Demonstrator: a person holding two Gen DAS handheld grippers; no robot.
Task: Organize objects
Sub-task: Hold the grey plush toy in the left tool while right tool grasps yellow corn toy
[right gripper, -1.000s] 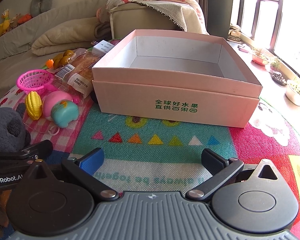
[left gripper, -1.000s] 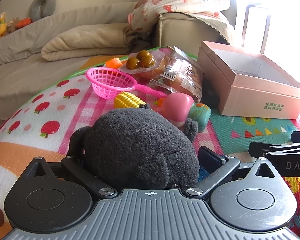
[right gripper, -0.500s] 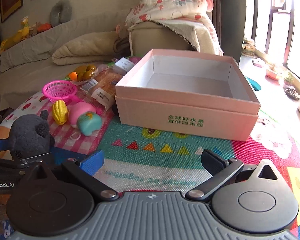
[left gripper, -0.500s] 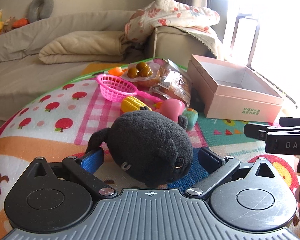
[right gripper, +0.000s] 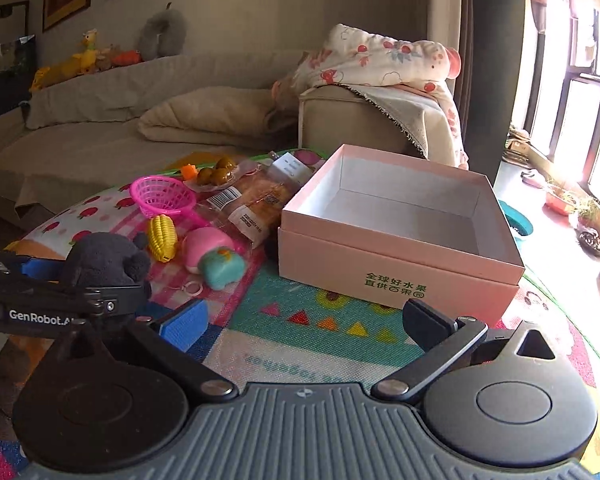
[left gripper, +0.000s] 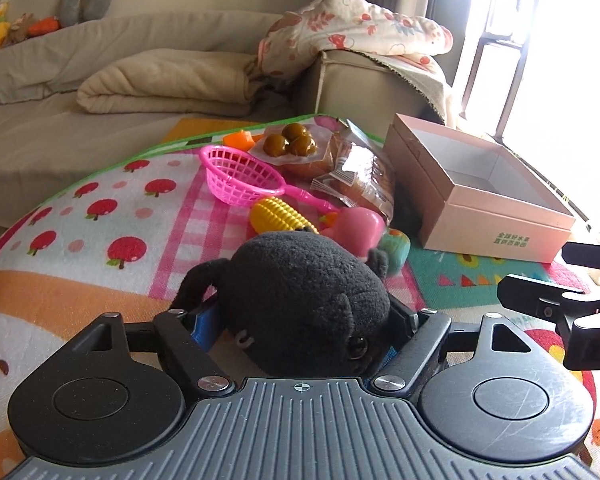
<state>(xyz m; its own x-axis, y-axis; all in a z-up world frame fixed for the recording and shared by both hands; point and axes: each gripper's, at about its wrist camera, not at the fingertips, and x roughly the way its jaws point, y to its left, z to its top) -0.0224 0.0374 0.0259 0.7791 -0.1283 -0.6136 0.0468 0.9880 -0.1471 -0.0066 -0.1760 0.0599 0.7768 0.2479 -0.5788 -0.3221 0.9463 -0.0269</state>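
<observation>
Now you close on the plush.
Your left tool [left gripper: 302, 322] has just been closing, squeezing the dark plush toy [left gripper: 300, 300]; right tool [right gripper: 306, 322] gapes empty. Next, carry it ahead-right into the pink box [left gripper: 496, 216].

Harsh overexposed daylight from the right-hand window [right gripper: 572, 92], dim left side, fisheye-bowed edges.

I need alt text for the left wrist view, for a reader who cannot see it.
The left gripper has closed on a dark grey plush toy above a colourful play mat. Behind lie a pink toy basket, yellow toy corn and wrapped bread. An open pink box stands to the right.
</observation>
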